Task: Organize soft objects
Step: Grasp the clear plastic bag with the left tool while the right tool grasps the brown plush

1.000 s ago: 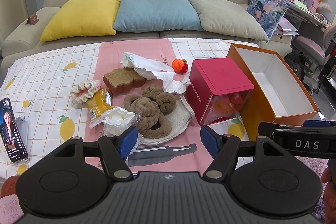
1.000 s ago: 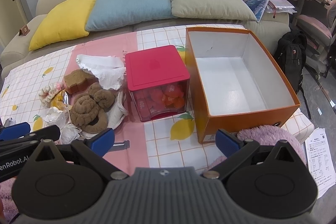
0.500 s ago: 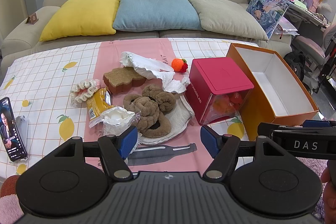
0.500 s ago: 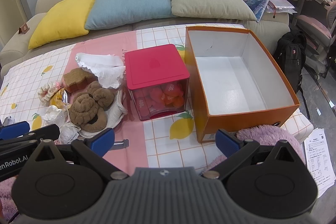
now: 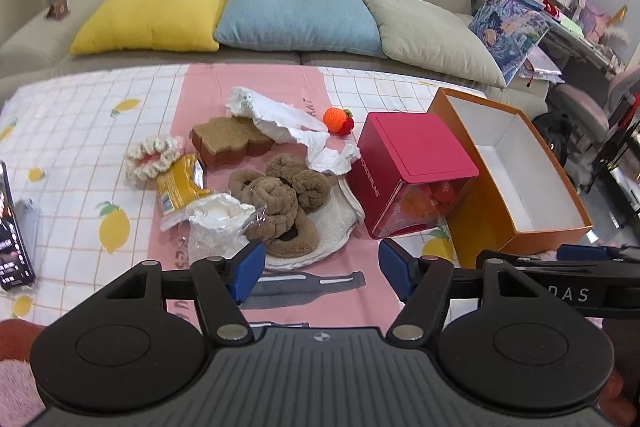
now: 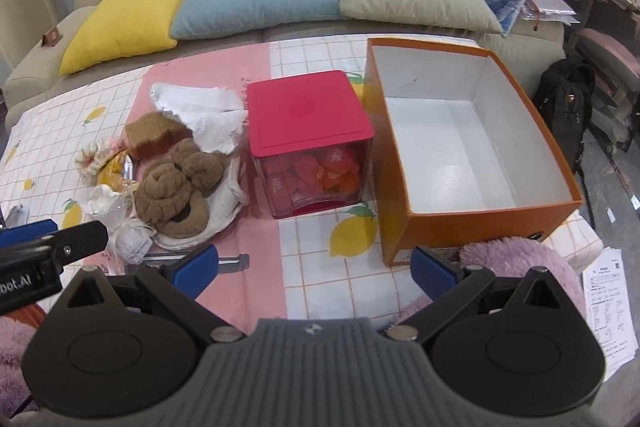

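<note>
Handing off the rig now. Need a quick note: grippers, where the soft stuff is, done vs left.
Left gripper: open, empty, hovering before the pile.
Right gripper: open, empty, near the orange box.
Brown plush, bread toy, knit scrunchie and white cloth lie on the tablecloth left of the red box; crochet orange behind.
Done: nothing; orange box empty.
Left: all sorting.

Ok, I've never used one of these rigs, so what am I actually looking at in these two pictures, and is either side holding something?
No robot arm here: a person holds handheld tongs in each hand, each with a fisheye camera looking along its blue-tipped fingers. One picture is from the left tongs, the other from the right tongs. Both are open and hold nothing. On the lemon-print cloth lie a brown plush pile, white crumpled fabric, a crocheted orange, a red-lidded box and an empty orange box.
</note>
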A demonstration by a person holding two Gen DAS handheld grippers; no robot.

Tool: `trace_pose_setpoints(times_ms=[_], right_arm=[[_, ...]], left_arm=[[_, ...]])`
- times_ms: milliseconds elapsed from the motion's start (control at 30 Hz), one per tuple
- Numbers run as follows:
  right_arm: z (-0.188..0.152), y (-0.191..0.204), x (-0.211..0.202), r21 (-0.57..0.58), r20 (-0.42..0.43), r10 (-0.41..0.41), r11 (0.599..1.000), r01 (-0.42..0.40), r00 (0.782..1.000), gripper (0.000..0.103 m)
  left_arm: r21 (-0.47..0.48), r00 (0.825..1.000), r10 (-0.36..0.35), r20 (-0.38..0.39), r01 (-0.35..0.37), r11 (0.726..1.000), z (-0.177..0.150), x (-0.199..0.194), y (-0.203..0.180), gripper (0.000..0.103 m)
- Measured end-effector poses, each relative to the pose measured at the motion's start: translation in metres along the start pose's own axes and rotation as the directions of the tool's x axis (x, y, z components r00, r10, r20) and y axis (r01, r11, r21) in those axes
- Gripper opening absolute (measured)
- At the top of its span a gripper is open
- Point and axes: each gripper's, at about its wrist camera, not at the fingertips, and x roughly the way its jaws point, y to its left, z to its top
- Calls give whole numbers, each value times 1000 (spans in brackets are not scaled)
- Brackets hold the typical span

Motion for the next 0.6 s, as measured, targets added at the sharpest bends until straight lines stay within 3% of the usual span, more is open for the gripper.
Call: trace_pose_setpoints(times_ms=[167, 300, 600], right_arm=[[5, 2, 16, -22, -37, 23, 999, -24, 999, 99], [11, 9, 34, -57, -72, 51, 997, -56, 996, 89], [17, 44, 75, -202, -69, 108, 972, -120, 992, 81]], left_arm=[[-7, 1000, 12, 7, -12, 1000, 1, 2, 21, 77], [-16, 999, 36, 3, -36, 999, 0, 9, 38, 77], [-11, 993, 108, -51, -109, 994, -2, 60, 66, 81]])
